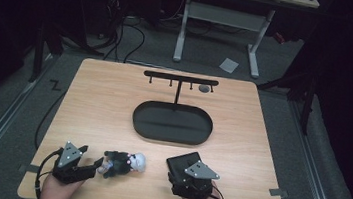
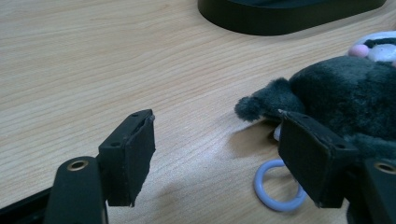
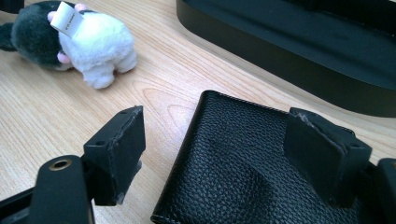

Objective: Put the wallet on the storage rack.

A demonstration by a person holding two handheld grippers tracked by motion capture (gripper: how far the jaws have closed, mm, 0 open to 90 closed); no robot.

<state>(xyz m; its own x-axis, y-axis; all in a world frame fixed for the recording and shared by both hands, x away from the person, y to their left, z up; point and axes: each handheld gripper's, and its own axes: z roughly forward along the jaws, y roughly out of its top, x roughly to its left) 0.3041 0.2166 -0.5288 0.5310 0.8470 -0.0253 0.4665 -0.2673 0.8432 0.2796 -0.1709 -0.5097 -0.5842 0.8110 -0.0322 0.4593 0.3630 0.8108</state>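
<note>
A small plush toy [image 1: 124, 163], dark grey with a white head, lies on the wooden table near the front edge. My left gripper [image 1: 95, 164] points at it from the left. In the left gripper view that gripper [image 2: 219, 154] is open: its right jaw stands over the plush's [image 2: 345, 93] dark body and a pale blue ring [image 2: 278, 186] lies beside that jaw. A black leather wallet [image 1: 181, 161] lies flat to the right. My right gripper [image 3: 222, 154] is open, one jaw above the wallet [image 3: 233, 177] and the other just off its left edge.
A black stand occupies the table's middle: an oval tray [image 1: 138, 120] with a T-bar of hooks [image 1: 181, 78], a small grey thing [image 1: 205, 88] hanging at its right end. The tray's wall [image 3: 289, 51] is close beyond the wallet. A white-legged desk stands behind the table.
</note>
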